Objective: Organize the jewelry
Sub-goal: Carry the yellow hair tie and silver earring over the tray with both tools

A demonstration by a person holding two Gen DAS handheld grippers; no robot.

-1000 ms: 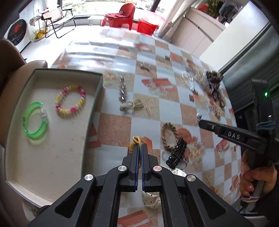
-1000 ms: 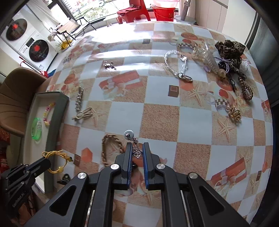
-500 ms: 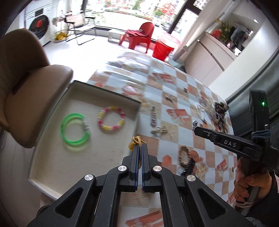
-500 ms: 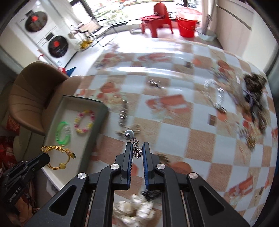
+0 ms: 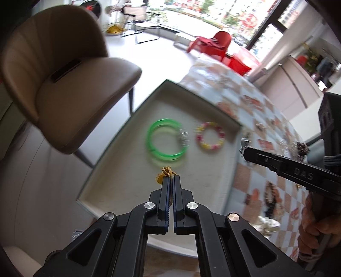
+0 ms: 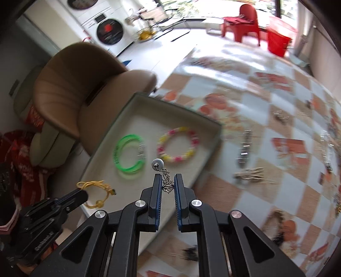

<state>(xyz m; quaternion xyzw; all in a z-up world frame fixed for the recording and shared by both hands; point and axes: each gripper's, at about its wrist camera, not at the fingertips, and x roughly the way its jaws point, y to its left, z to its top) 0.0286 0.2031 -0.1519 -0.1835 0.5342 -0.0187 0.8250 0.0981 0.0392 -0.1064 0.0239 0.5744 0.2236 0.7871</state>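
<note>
Table jewelry (image 6: 248,173) blurred, yellow cord (image 5: 165,173) mostly hidden by left tongs (image 5: 171,180), prob. bracelet

Both views are brightly lit by daylight entering through the windows (image 5: 223,12) at the top, where the outdoor scene is overexposed. Glare washes out the far end of the checked tablecloth (image 6: 223,57). Motion blur smears the tablecloth pattern and the items on it, while the black gripper frames in the foreground remain sharp. Fisheye distortion bends straight lines strongly, and dark vignetting fills the corners.
</note>
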